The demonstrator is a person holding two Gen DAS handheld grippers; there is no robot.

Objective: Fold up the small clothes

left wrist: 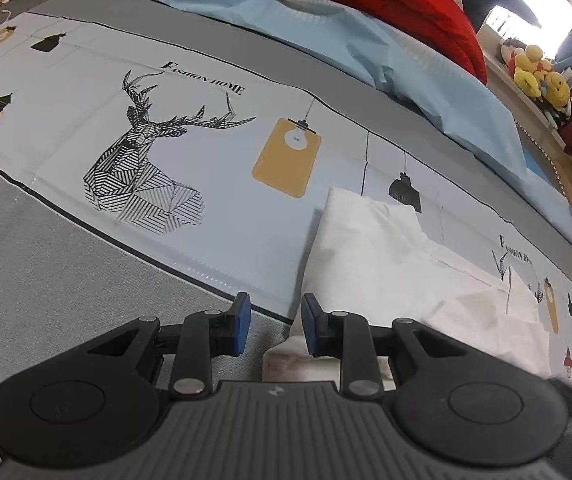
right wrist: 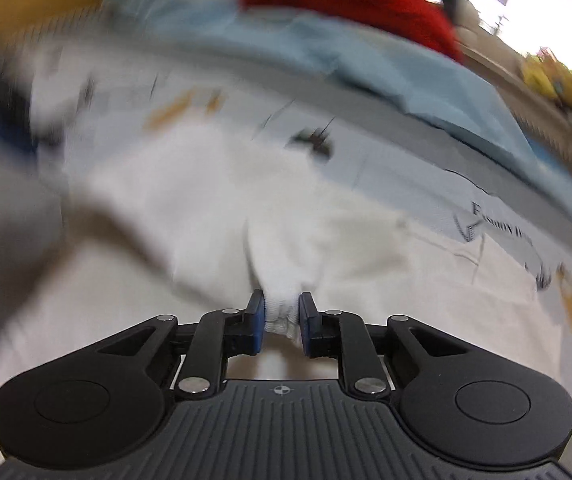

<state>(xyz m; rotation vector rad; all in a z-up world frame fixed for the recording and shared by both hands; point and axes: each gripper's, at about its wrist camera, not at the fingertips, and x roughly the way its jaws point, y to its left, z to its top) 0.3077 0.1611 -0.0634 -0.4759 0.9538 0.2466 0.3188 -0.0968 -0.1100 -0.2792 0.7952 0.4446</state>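
Two views show us one white garment on a printed cloth. From the left wrist, we see the left gripper (left wrist: 275,324) with its blue pads (left wrist: 241,322) apart and nothing pinched between them; the gap frames grey fabric and the near edge of the white garment (left wrist: 370,248), which lies partly folded to the right of the gripper. Under the garment spreads the printed cloth (left wrist: 189,136), showing a striped deer head (left wrist: 141,168) and a yellow lamp motif (left wrist: 286,156). Beyond it we make out a light blue sheet (left wrist: 366,40), a red bundle (left wrist: 386,4) and yellow plush toys (left wrist: 538,76) on a ledge at far right.

From the right wrist, the picture is smeared by motion. We see the right gripper (right wrist: 281,318) clamped on a bunched fold of the white garment (right wrist: 221,192), the fabric squeezed between its blue pads (right wrist: 257,320) and spreading out ahead over the printed cloth (right wrist: 466,216). Blue sheet (right wrist: 406,76) and red bundle (right wrist: 346,4) blur behind.
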